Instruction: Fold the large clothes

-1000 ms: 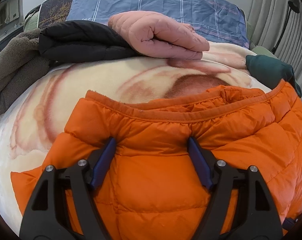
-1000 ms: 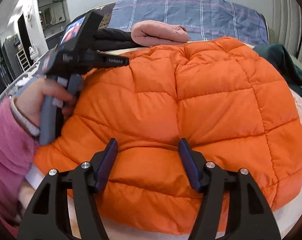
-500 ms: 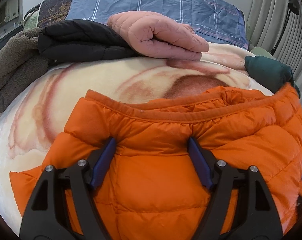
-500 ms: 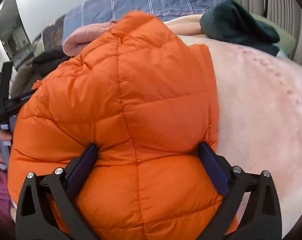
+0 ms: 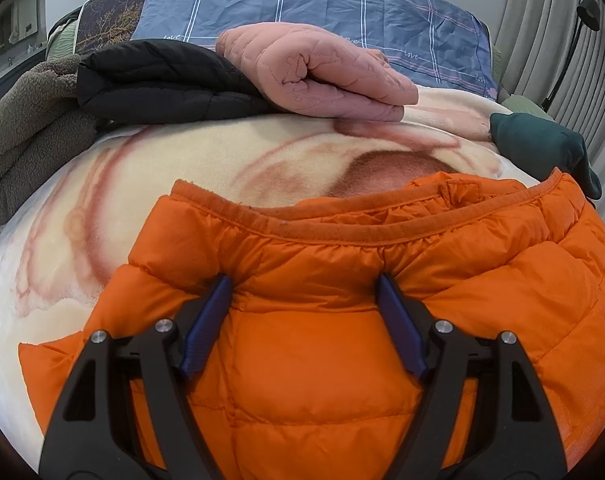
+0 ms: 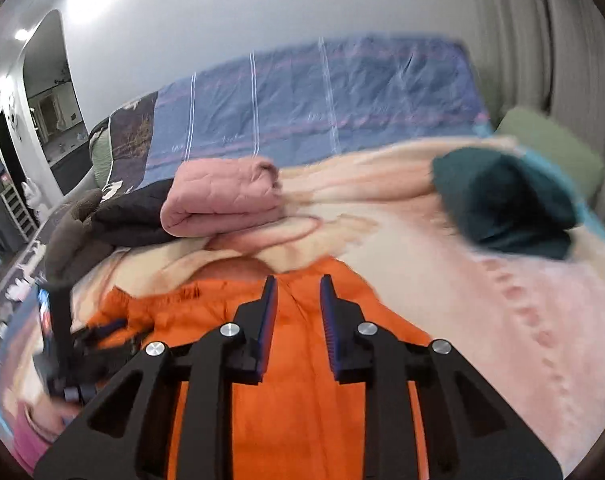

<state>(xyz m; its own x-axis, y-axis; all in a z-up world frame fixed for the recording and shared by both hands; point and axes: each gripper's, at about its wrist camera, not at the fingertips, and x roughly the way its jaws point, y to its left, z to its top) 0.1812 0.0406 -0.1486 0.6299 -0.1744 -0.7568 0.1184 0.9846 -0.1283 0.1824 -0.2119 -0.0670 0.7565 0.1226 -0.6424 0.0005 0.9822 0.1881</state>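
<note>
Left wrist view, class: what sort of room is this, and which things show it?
Most likely a bedroom: a bed under a cream blanket, a blue checked duvet at its head, and folded clothes beside the orange jacket.

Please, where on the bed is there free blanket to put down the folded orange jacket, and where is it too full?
Free blanket lies between the orange jacket and the black jacket with the pink quilted bundle. More lies right of the orange jacket, below the dark green garment. The far left is crowded: grey fleece, black and pink pieces touching.

Soft daylight; right view motion-blurred, fisheye-warped edges
</note>
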